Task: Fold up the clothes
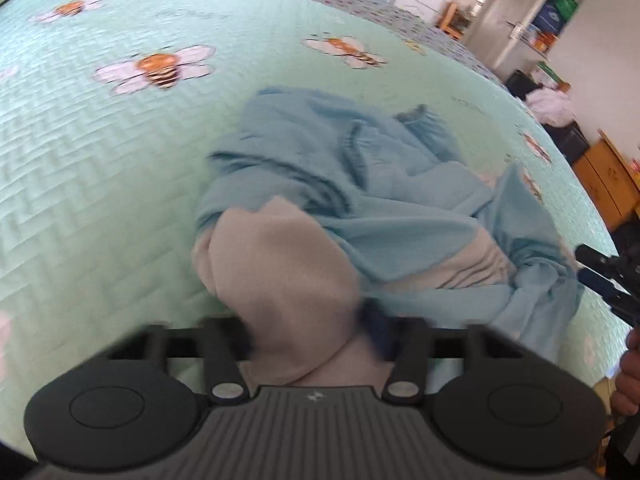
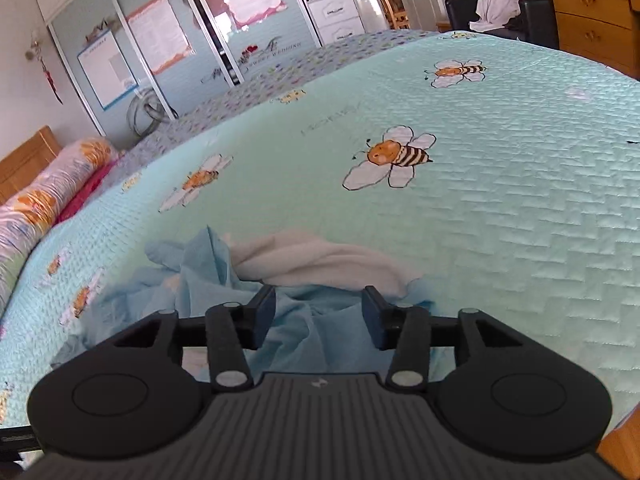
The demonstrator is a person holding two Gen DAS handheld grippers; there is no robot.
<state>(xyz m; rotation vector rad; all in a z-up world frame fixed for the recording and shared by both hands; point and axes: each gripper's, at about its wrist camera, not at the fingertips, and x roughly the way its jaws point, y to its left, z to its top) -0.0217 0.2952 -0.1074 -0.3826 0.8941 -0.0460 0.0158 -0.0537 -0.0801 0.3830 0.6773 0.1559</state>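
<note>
1. right now the left gripper (image 1: 310,334) has its jaws drawn in on a bunched fold of beige cloth (image 1: 280,276); the pads are mostly buried in the fabric, so the hold shows but the pad faces do not.
2. that beige cloth belongs to the same crumpled heap as a light blue garment (image 1: 340,176), which lies rumpled just beyond the left gripper on the bed.
3. meanwhile the right gripper (image 2: 318,316) stands about half open, with blue fabric lying between its fingers (image 2: 262,312) but not pressed by the pads.
4. just past those fingers, in the right wrist view, a whitish beige layer (image 2: 320,260) lies on top of the blue garment (image 2: 304,336).
5. under the heap spreads a mint green quilted bedspread (image 2: 500,208) printed with cartoon bees (image 2: 394,156).
6. at the right edge of the left wrist view, the other gripper's dark body and part of a person's hand (image 1: 630,376) show near the garment's edge.
7. farther out, mirrored wardrobe doors (image 2: 160,40), a wooden dresser (image 2: 592,16) and a floral bolster (image 2: 48,196) frame the bed.
</note>
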